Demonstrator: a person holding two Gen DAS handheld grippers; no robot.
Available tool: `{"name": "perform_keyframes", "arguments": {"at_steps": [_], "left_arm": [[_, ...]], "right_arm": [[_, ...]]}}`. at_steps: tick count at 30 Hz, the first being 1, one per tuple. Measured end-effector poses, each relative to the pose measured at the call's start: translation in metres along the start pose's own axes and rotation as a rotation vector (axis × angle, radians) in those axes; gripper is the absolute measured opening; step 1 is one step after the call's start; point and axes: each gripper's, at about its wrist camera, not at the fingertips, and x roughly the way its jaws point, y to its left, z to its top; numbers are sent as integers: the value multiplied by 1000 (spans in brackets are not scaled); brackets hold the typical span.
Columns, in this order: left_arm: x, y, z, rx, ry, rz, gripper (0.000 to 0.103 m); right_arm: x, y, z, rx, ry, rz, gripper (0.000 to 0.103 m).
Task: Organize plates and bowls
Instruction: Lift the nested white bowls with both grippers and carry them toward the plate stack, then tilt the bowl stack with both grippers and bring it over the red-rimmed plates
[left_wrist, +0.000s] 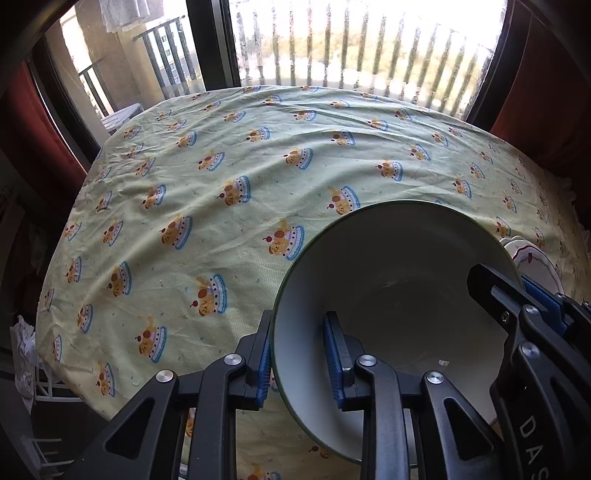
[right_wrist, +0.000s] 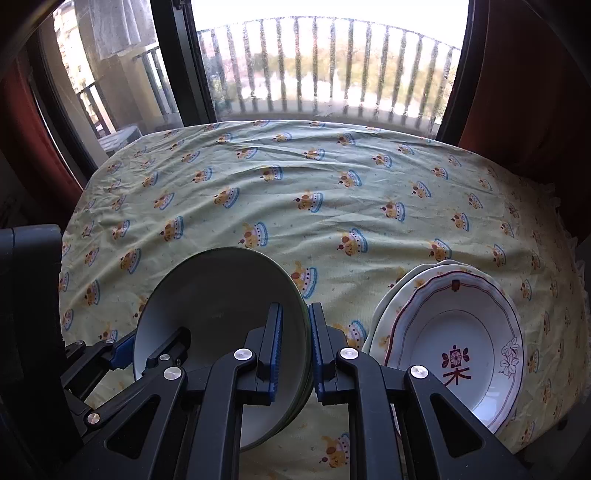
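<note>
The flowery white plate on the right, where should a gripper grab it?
Judging from the right wrist view, take the flowery white plate by its wavy rim on the near edge. It lies on another plate, so its rim is raised off the tablecloth, leaving room for one finger under and one on top.

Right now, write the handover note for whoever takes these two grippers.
Left gripper: fingers straddle the near-left rim of the green-rimmed bowl, one inside, one outside; a gap shows, so treat it as not clamped.
Right gripper: fingers straddle the same bowl's right rim, narrow gap.
The bowl looks like the top of a nested stack, seen from the right wrist.
Patterned plates sit stacked to the right on the tablecloth.
Done: plates stacked. Left: close on the bowl stack and place it.
</note>
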Motion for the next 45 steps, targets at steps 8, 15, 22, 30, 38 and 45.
{"name": "perform_keyframes", "arguments": {"at_steps": [8, 15, 22, 30, 38, 45], "left_arm": [[-2, -1, -2, 20, -16, -21, 36], [-4, -2, -1, 79, -6, -70, 62], [10, 4, 3, 104, 44, -152, 71], [33, 8, 14, 119, 137, -280, 72], [45, 15, 22, 147, 186, -417, 69], [43, 15, 21, 176, 228, -469, 59]], "right_arm": [[-3, 0, -6, -5, -22, -3, 18], [-2, -6, -9, 54, 22, 7, 62], [8, -18, -17, 168, 84, -18, 63], [12, -21, -16, 248, 120, -75, 63], [19, -16, -11, 313, 158, -121, 63], [29, -12, -12, 378, 204, -109, 63]]}}
